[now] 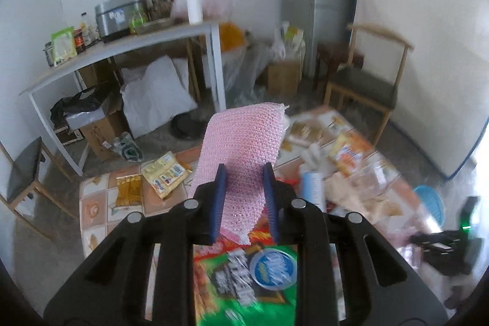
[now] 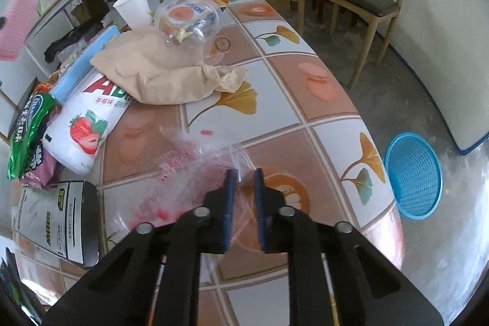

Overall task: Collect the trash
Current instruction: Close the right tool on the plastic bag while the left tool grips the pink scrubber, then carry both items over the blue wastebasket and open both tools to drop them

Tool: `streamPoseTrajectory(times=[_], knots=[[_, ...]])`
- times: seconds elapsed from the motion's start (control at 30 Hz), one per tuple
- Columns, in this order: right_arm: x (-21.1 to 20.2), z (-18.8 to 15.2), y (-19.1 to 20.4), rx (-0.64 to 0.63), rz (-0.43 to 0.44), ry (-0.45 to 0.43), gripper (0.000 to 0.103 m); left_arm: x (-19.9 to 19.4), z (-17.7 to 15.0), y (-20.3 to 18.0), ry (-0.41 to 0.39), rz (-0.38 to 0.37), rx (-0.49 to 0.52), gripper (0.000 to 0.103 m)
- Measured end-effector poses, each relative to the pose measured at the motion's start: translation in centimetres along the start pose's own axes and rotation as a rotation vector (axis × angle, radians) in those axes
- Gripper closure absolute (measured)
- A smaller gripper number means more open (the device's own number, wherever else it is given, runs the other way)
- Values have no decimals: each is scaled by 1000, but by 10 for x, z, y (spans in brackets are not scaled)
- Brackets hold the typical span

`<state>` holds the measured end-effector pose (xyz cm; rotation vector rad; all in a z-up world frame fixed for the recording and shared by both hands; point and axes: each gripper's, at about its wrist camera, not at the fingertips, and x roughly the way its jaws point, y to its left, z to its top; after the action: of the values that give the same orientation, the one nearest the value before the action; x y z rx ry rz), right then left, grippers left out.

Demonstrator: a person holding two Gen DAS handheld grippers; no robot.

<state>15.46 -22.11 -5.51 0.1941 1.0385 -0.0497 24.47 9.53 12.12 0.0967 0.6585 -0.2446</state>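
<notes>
Your left gripper point(image 1: 244, 173) has its blue fingers point(image 1: 220, 185) clamped on a pink foam net point(image 1: 244, 139), lifted above the tiled table point(image 1: 94, 203), over a green snack bag point(image 1: 244, 274). Your right gripper point(image 2: 244, 182) has its fingers point(image 2: 229, 194) closed on a clear plastic wrapper point(image 2: 189, 161) with red print, low over the table beside a strawberry drink bottle point(image 2: 82, 127) and brown paper bag point(image 2: 159, 72); a blue basket point(image 2: 412, 176) sits on the floor to the right

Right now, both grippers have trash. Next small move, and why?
Probably swing the right gripper, pinching the clear wrapper, toward the blue basket on the floor past the table edge. The left gripper holds the pink net aloft and can follow.
</notes>
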Motion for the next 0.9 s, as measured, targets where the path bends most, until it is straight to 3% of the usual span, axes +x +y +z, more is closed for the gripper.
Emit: streamPoseTrajectory(times=[0.13,0.23,0.37,0.47,0.57,0.6,0.7,0.9], knots=[[-11,-4,-7,26,48,-21,96,-48,-15,-16,-67,-67,-52,81],[-24,-7,-18,69,96,-44,96,-62,-29,-33,-62,-167,-114,81],[-52,-10,-44,134,149,-94,96,-54,-42,-74,-1,-345,-168,81],[-87,-15,-86,213,119,-170,96,-33,-47,-117,65,-465,-157,81],[-113,-22,-140,311,28,-238,96,1,-44,-182,164,-620,-120,81],[-117,-25,-154,337,-1,-247,96,17,-43,-213,213,-693,-99,81],[-119,-39,-214,461,-64,-240,96,63,-39,-295,353,-821,-36,81],[-78,-56,-317,649,-155,-145,96,148,-55,-454,547,-851,160,80]])
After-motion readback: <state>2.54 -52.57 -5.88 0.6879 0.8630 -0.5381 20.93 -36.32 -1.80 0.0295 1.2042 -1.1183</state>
